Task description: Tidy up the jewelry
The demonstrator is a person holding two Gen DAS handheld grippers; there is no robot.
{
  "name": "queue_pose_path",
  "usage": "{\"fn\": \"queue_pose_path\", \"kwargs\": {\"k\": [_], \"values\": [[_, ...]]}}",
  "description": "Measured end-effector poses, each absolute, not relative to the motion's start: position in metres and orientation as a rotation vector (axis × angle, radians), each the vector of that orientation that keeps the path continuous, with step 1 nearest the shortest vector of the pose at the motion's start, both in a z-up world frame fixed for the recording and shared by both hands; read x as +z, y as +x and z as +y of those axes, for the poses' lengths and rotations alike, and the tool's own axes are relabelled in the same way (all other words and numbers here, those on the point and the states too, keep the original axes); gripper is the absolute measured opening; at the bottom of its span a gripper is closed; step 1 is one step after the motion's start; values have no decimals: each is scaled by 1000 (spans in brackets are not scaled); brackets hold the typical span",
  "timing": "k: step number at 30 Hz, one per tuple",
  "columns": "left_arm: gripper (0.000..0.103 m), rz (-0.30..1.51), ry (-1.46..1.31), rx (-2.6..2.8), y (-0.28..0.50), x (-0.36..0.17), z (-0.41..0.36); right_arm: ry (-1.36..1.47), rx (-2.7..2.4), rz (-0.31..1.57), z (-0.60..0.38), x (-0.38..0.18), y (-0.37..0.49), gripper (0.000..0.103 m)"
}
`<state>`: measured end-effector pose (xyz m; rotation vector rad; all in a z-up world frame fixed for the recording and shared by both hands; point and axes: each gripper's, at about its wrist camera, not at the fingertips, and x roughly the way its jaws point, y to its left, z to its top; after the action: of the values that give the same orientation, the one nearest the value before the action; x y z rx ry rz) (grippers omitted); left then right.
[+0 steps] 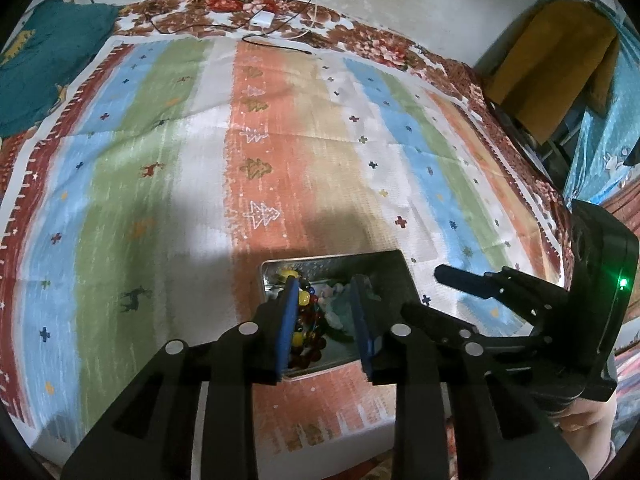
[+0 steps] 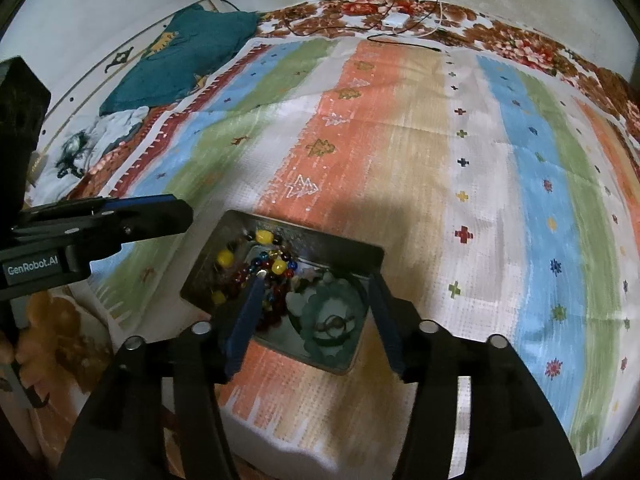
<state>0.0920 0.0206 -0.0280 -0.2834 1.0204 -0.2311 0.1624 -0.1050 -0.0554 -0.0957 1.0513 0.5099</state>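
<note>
An open metal tin [image 2: 308, 238] lies on the striped cloth [image 2: 400, 140] near its front edge. Inside it sit a string of yellow, red and blue beads [image 2: 264, 264] on the left and a pale green bracelet [image 2: 320, 308] on the right. My right gripper [image 2: 316, 280] hangs open over the tin, its blue pads either side of the green bracelet and touching nothing. In the left wrist view my left gripper [image 1: 325, 282] stands a little open above the beads [image 1: 306, 320] in the tin [image 1: 276, 270], holding nothing. The right gripper [image 1: 420, 276] crosses the tin's right part there.
A teal cloth [image 2: 188, 52] lies at the far left. A white charger with cables [image 2: 396, 20] sits at the far edge. A yellow cloth [image 1: 552, 72] hangs on a stand at the right. A person's hand [image 1: 580, 420] holds the right gripper.
</note>
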Motion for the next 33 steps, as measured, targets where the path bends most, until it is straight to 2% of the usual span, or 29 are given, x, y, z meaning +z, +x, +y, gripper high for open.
{"fn": "queue_pose_path", "kwargs": {"k": [3, 6, 8, 12, 14, 16, 17, 19, 28, 33], "values": [[32, 1022, -277, -232, 88, -29, 20, -89, 504, 1049, -109, -55, 159, 61], [37, 1021, -273, -227, 82, -31, 21, -87, 492, 1036, -113, -54, 154, 68], [44, 1023, -280, -232, 79, -33, 21, -93, 482, 1020, -116, -52, 151, 73], [52, 1014, -274, -228, 72, -34, 21, -83, 497, 997, -120, -48, 143, 79], [66, 1002, -276, -227, 67, -35, 21, -87, 500, 984, -121, -47, 139, 84], [71, 990, -267, -222, 63, -35, 20, -90, 499, 971, -122, -45, 135, 85], [79, 983, -257, -215, 62, -34, 20, -90, 500, 966, -123, -44, 133, 86], [89, 961, -225, -196, 57, -32, 18, -90, 504, 955, -125, -42, 128, 88], [97, 933, -173, -182, 43, -32, 15, -68, 506, 940, -136, -40, 113, 94], [97, 933, -175, -173, 32, -34, 16, -86, 490, 900, -138, -37, 103, 96]]}}
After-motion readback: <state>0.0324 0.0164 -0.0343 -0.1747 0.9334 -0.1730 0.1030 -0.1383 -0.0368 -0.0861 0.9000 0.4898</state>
